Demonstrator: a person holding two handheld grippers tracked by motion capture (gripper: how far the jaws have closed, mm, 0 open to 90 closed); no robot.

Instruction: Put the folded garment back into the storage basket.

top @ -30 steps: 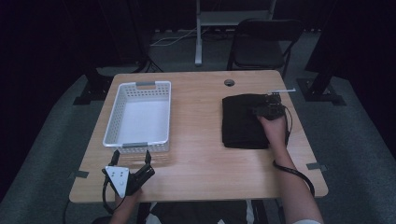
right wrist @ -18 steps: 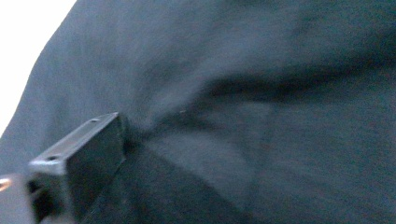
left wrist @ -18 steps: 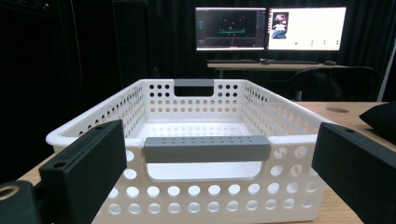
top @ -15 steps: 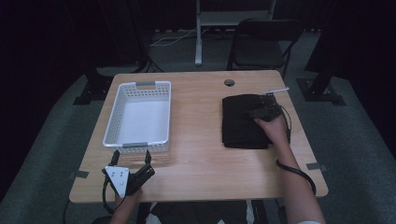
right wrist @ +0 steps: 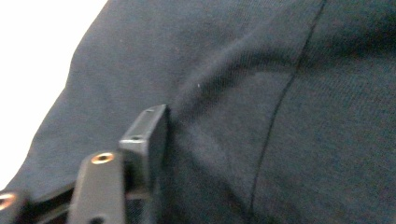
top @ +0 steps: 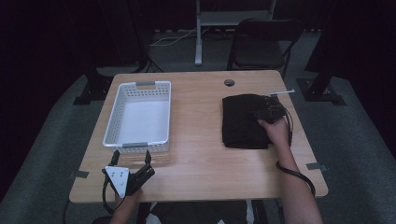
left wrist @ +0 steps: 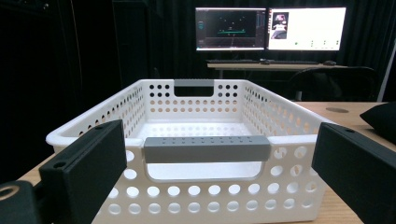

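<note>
**Black folded garment being gripped, white basket empty**

Black folded garment (top: pixel 246 121) lying on the right half of the wooden table (top: pixel 201 158), well apart from the white perforated basket (top: pixel 138 114) on the left half. Right gripper (top: pixel 268 112) set on the garment's far right part; jaws just closing, one black jaw pressed into a raised fold of dark knit cloth (right wrist: pixel 261 116) in the right gripper view, the other jaw out of frame, so a finished pinch cannot be confirmed. Left gripper (top: pixel 132 159) resting at the near left table edge, jaws wide apart with nothing between them, aimed at the basket's grey near handle (left wrist: pixel 207 149).

Progress, as judged: grasp under way; lift, carry and placement into the basket left to do. Basket interior bare and ready.

Open room: bare tabletop between garment and basket, free for a leftward carry. Edges to mind: basket's raised right wall, needing clearance; garment near the right table edge; small round grommet (top: pixel 229 82) at the far side, clear of the path.
</note>
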